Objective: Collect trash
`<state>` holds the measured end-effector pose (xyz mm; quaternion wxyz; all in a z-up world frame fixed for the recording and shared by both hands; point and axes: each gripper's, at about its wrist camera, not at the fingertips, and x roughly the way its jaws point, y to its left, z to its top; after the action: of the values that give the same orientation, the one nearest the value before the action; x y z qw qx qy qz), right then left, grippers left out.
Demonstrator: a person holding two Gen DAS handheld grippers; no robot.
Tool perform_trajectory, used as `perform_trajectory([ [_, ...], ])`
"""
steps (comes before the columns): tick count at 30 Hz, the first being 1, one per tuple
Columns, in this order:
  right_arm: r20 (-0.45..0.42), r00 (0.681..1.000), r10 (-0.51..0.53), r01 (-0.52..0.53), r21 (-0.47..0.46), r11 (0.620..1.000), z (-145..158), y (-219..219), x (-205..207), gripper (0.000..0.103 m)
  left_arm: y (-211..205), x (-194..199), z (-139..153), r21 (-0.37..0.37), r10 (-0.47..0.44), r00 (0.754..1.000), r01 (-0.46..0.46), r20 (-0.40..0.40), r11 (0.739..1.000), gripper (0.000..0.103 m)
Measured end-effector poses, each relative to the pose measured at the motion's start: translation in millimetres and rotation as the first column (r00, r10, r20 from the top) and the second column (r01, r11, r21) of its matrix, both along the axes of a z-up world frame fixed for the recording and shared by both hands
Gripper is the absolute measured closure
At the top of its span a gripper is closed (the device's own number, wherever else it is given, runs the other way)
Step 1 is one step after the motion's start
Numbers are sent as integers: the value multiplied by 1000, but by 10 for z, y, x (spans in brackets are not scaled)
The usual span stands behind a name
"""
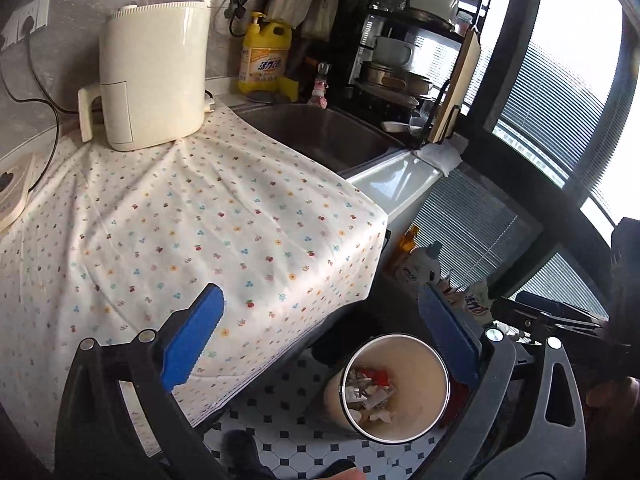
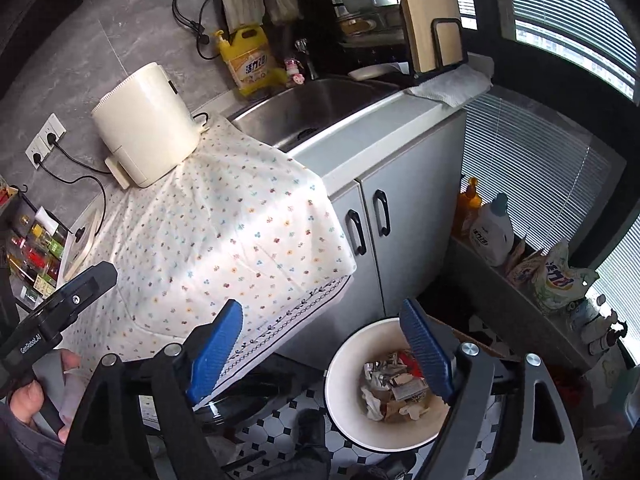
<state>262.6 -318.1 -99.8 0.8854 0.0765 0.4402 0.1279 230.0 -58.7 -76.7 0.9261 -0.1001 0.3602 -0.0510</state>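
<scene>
Left claw (image 1: 320, 332): blue pads spread wide, nothing between them, held above the edge of the desk and the floor. Right claw (image 2: 324, 344): pads likewise parted and empty, poised over the bin (image 2: 344, 380). Bin: white, round, dark-rimmed, standing on the black-and-white tiled floor (image 2: 280, 424) just beside the grey cabinet (image 2: 380, 240); it contains the trash (image 2: 396, 388), a heap of crumpled paper, wrappers and a red scrap at the bottom. Desk: covered by a floral cloth (image 2: 224, 232) with nothing lying on its open part; a cream appliance (image 2: 148, 128) stands at its far corner. Beyond: steel sink (image 2: 308, 116), yellow detergent bottle (image 2: 248, 60), dish rack (image 1: 404, 52). Window ledge, right: bottles and bags (image 2: 560, 280).
</scene>
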Motion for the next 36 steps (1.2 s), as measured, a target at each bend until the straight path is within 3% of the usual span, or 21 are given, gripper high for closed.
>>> perform_trajectory([
  [7,81,996,47,-47,3,999,377,438,63,16,461,-74,262,6,54,998,-54,45,999,6],
  [14,124,991,53,-54,3,999,654,864,31,11,870,-168,537,7,44,995,-45,88,999,6],
  [19,150,989,8,-8,0,1000,804,1107,-78,8,1058,-264,685,86,23,990,-35,138,996,6],
  [25,182,983,-26,26,-1,1000,981,1263,-363,8,1188,-467,808,114,-35,983,15,177,993,6],
  [36,247,969,8,1,-36,999,1230,1113,-1148,8,1131,-1314,1131,47,52,971,-65,235,997,6],
])
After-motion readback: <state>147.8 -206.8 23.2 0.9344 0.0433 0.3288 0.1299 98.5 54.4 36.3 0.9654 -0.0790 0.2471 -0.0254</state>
